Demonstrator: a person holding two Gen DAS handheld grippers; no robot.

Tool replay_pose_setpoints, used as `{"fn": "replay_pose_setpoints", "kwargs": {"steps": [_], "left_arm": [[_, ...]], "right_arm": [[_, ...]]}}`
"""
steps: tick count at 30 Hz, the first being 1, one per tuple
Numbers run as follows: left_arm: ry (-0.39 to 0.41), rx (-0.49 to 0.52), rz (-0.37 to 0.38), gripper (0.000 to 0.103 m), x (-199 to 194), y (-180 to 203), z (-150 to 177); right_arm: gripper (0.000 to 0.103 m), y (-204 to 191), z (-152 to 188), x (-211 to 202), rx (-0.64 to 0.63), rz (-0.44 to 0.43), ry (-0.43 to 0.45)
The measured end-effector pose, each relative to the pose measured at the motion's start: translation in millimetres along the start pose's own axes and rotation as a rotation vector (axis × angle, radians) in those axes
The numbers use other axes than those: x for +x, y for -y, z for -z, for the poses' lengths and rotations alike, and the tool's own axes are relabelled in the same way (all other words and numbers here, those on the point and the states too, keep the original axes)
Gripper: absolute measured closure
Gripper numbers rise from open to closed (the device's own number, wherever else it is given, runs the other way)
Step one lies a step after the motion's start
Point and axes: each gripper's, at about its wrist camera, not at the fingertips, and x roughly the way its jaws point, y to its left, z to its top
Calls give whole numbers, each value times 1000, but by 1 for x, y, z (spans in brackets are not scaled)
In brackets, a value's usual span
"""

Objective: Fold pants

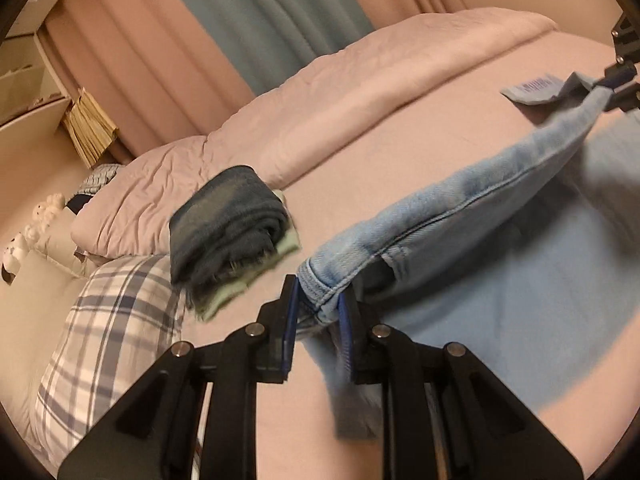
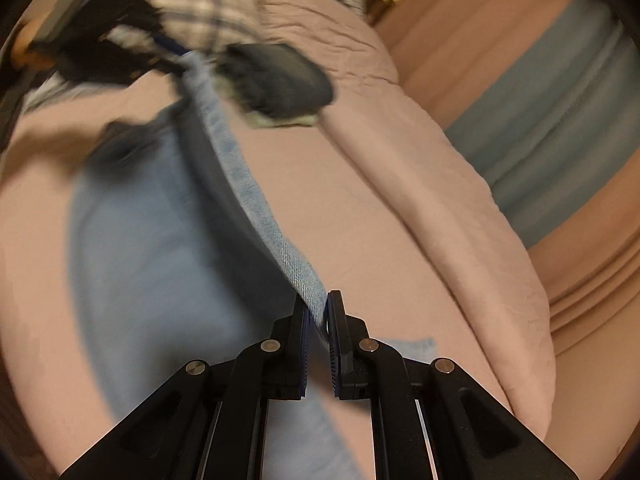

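Note:
Light blue jeans (image 1: 460, 216) hang stretched between my two grippers above a pink bed (image 1: 340, 168). In the left wrist view my left gripper (image 1: 318, 300) is shut on one end of the jeans' edge, at a stitched hem. My right gripper (image 1: 612, 82) shows at the far right of that view, pinching the other end beside a label. In the right wrist view my right gripper (image 2: 318, 312) is shut on the denim edge (image 2: 256, 200). That edge runs taut up to the left gripper (image 2: 176, 56) at the top left. The rest of the jeans (image 2: 152, 240) drapes onto the bed below, blurred.
A folded dark blue garment (image 1: 228, 224) lies on a pale green cloth by a rolled pink duvet (image 1: 360, 92). A plaid pillow (image 1: 108, 328) sits at the left. Pink and teal curtains (image 1: 260, 20) hang behind the bed.

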Motion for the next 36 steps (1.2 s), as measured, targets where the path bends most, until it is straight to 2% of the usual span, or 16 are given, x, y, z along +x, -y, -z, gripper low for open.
{"fn": "replay_pose_setpoints", "kwargs": {"steps": [5,7,8,9,11,13,16,18,20,22,23,24,26,31,34,36], "left_arm": [[-126,75,33,85,21,33,60],[-175,72,45,93,29,41,75],[-190,53,49,94,34,43,80],[-191,36,48,94,35,43,82],[-182,-17,46,94,35,38,78],[-162,-58,48,92,30,33,72],[-153,-209,123,82,16,23,73],[-144,-368,183,66,7,12,79],[-132,-507,229,49,-1,5,86],[-120,-650,262,40,-7,-2,94],[-124,-734,302,37,-7,-4,97],[-129,-781,337,37,-4,-5,98],[-164,-874,380,38,6,-3,96],[-187,-1082,450,39,32,-7,89],[-211,-1144,430,39,47,-9,80],[-228,-1206,425,41,53,-11,80]], "right_arm": [[94,-68,47,11,-114,-82,-52],[101,-97,60,23,-152,-146,-100],[102,-109,63,24,-183,-151,-101],[102,-119,64,25,-227,-110,-90],[102,-120,59,25,-247,-90,-83],[102,-105,50,22,-175,-125,-80],[101,-88,44,7,-104,-103,-34],[101,-67,47,4,26,-162,-50],[99,-42,56,4,246,-252,-84],[80,-15,77,11,535,-369,-123],[59,-6,89,15,652,-415,-131],[49,6,104,20,793,-442,-137],[49,11,122,20,938,-450,-140],[49,30,134,24,1122,-407,-134],[50,31,129,43,1126,-294,-236],[50,27,130,60,1149,-293,-288]]}}
